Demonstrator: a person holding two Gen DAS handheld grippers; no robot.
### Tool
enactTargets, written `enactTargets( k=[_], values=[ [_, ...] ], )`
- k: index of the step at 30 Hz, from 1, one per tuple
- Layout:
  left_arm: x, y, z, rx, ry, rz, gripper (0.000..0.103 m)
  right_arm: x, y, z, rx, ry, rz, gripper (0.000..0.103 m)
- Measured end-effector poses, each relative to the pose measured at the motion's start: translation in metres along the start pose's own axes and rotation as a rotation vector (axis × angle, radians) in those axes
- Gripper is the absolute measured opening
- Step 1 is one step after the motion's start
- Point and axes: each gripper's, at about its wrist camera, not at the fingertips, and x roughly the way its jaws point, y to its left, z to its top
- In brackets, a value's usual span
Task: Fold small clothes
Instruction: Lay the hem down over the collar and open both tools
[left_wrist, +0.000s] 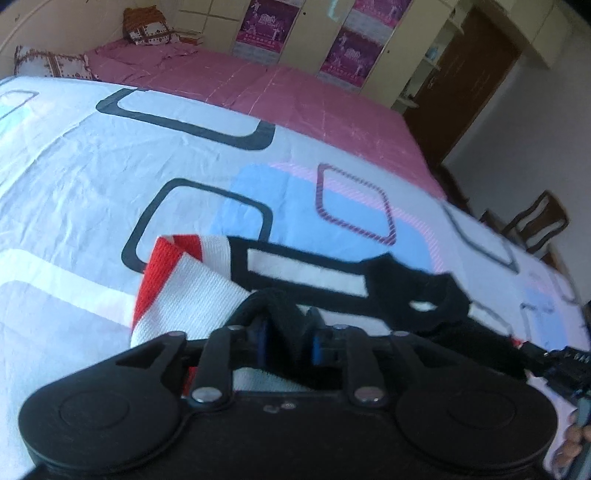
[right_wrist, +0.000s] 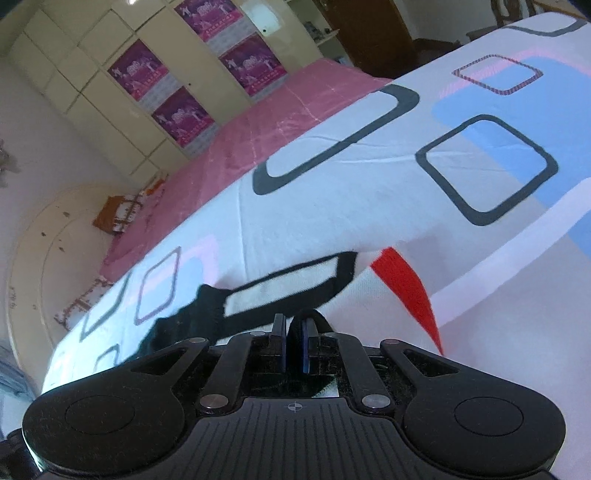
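Note:
A small white knit garment (left_wrist: 192, 291) with red stripes and black trim lies on the patterned bed sheet (left_wrist: 110, 177). My left gripper (left_wrist: 289, 338) is low over the near edge of the garment. Its blue pads stand slightly apart, and a fold of the black trim lies loose between them. In the right wrist view the same garment (right_wrist: 280, 291) spreads out ahead on the sheet (right_wrist: 332, 206), with a red stripe to the right. My right gripper (right_wrist: 294, 345) also has a narrow gap between its pads, and a hump of black trim sits at their tips.
Beyond the white sheet lies a pink sheet (left_wrist: 295, 96) with pillows (left_wrist: 51, 64) at the headboard. Cream wardrobes with purple posters (right_wrist: 177, 110) line the far wall. A brown door (left_wrist: 469, 74) and a wooden chair (left_wrist: 535, 221) stand to the right of the bed.

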Motion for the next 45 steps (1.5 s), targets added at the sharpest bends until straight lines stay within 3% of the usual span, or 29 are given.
enactTargets(
  k=[1,2,3,4,6,8,14,16,17,20,22,23,24,28,34,38,40,42,45],
  values=[
    [-0.003,0.002,0.002,-0.012,-0.01,-0.012,0.03,0.0,0.002,0.001,-0.015,-0.02,-0.003,0.037],
    [-0.007,0.004,0.004,-0.022,-0.018,-0.028,0.032,-0.001,0.004,0.003,-0.028,-0.043,-0.01,0.063],
    [-0.011,0.006,0.005,-0.026,-0.023,-0.036,0.038,-0.005,0.005,0.004,-0.047,-0.064,-0.011,0.066],
    [-0.013,0.006,0.007,-0.021,-0.036,-0.024,0.057,-0.007,0.006,0.006,-0.073,-0.066,-0.003,0.066],
    [-0.025,0.006,0.008,-0.006,-0.113,0.007,0.08,-0.008,0.009,0.008,-0.117,-0.052,0.01,0.066],
    [-0.032,0.004,0.011,0.03,-0.142,0.01,0.082,-0.005,0.011,0.006,-0.16,-0.032,0.011,0.066],
    [-0.01,-0.008,0.002,0.176,-0.053,0.041,0.073,0.017,0.021,-0.006,-0.283,0.02,-0.025,0.066],
    [0.003,-0.014,-0.003,0.229,-0.024,0.062,0.064,0.024,0.025,-0.009,-0.312,0.032,-0.034,0.057],
    [0.01,-0.016,-0.006,0.255,-0.013,0.072,0.06,0.027,0.028,-0.01,-0.336,0.039,-0.043,0.048],
    [0.021,-0.02,-0.011,0.314,-0.01,0.106,0.05,0.036,0.032,-0.012,-0.394,0.051,-0.054,0.043],
    [0.021,-0.021,-0.013,0.335,-0.024,0.126,0.022,0.041,0.033,-0.013,-0.413,0.063,-0.06,0.022],
    [0.017,-0.02,-0.014,0.341,-0.031,0.127,0.015,0.045,0.033,-0.013,-0.418,0.08,-0.061,0.004],
    [0.015,-0.021,-0.014,0.342,-0.037,0.121,0.008,0.047,0.033,-0.015,-0.423,0.081,-0.06,0.004],
    [0.005,-0.025,-0.015,0.364,-0.101,0.112,0.006,0.044,0.035,-0.018,-0.442,0.051,-0.057,0.004],
    [-0.01,-0.025,-0.002,0.292,-0.231,0.123,0.006,0.031,0.038,-0.005,-0.429,-0.056,-0.057,0.004],
    [0.01,-0.019,-0.002,0.261,-0.198,0.169,0.006,0.05,0.035,-0.009,-0.436,-0.039,-0.116,0.004],
    [0.024,-0.015,-0.011,0.277,-0.151,0.207,0.006,0.06,0.03,-0.013,-0.433,-0.014,-0.145,0.004],
    [0.026,-0.014,-0.017,0.301,-0.159,0.223,0.006,0.063,0.026,-0.014,-0.421,-0.015,-0.146,0.004],
    [0.024,-0.017,-0.014,0.311,-0.149,0.237,0.014,0.061,0.028,-0.013,-0.447,-0.017,-0.151,0.005]
  ],
)
